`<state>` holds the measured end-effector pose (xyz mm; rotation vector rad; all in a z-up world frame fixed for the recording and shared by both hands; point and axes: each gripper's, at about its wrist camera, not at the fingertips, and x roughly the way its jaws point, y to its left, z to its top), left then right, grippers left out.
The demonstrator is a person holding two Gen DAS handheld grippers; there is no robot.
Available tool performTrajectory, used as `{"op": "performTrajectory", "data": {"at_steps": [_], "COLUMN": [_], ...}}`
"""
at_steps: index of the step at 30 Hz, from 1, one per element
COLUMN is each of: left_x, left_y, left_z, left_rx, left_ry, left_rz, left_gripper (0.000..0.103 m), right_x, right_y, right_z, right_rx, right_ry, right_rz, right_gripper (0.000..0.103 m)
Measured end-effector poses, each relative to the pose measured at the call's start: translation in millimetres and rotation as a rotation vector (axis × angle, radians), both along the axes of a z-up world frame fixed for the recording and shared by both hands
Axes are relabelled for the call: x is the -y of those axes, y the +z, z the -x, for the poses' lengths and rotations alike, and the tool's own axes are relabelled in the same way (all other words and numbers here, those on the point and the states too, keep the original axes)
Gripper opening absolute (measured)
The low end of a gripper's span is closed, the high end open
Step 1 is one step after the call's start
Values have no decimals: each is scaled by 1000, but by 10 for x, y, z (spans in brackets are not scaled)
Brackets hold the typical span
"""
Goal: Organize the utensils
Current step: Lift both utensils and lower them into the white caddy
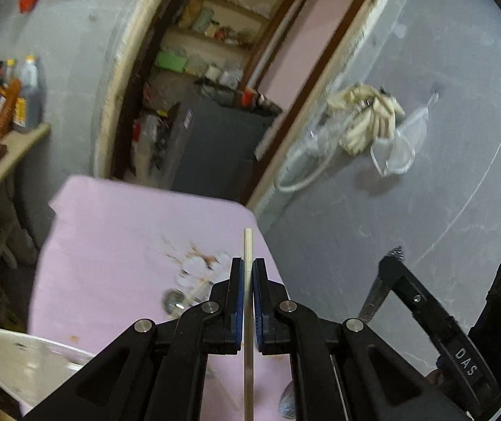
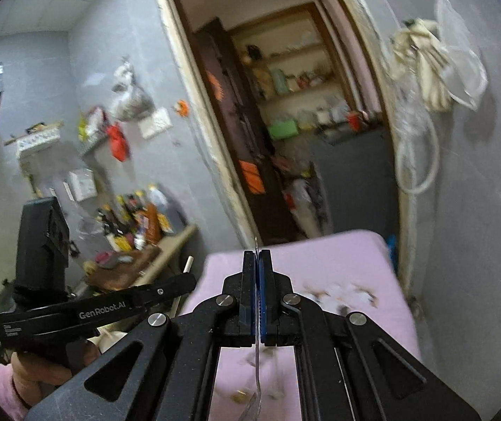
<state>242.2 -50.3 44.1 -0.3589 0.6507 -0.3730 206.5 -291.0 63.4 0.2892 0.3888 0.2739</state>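
Note:
My left gripper (image 1: pixel 248 263) is shut on a pale wooden chopstick (image 1: pixel 247 245) that runs upright between the pads, held above the pink-covered table (image 1: pixel 117 231). My right gripper (image 2: pixel 257 256) is shut on a thin metal spoon (image 2: pixel 256 379); its handle tip pokes out above the pads and its bowl hangs below. The right gripper also shows at the right of the left wrist view (image 1: pixel 391 263), with the metal handle in it. The left gripper shows at the left of the right wrist view (image 2: pixel 189 273), the chopstick end sticking out.
A white bowl (image 1: pixel 22 361) sits at the table's near left corner. A small metal item (image 1: pixel 173 300) lies on the cloth. A shelf with sauce bottles (image 1: pixel 8 98) stands left. An open doorway (image 2: pixel 285 122) lies behind the table. Bags hang on the grey wall (image 1: pixel 373 119).

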Motion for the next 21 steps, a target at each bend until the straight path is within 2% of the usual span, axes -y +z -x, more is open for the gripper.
{"op": "performTrajectory", "data": {"at_steps": [5, 9, 12, 14, 21], "left_x": [-585, -1070, -1406, -1597, -1795], "left_y": [233, 274, 189, 96, -211], "left_z": [68, 46, 14, 7, -40], "left_rx": [69, 98, 128, 149, 229], "left_ry": [94, 171, 227, 239, 299], "left_rz": [-25, -37, -30, 6, 28], "left_gripper": [5, 5, 5, 5, 5], "right_x": [-512, -953, -1195, -1368, -1690], "right_y": [270, 310, 276, 228, -13], "right_z": [-17, -78, -93, -97, -57], "right_rx": [92, 122, 129, 135, 137], "right_ry": [69, 115, 127, 122, 73], "right_rz": [-3, 5, -1, 29, 122], "right_gripper": [2, 2, 2, 2, 2]}}
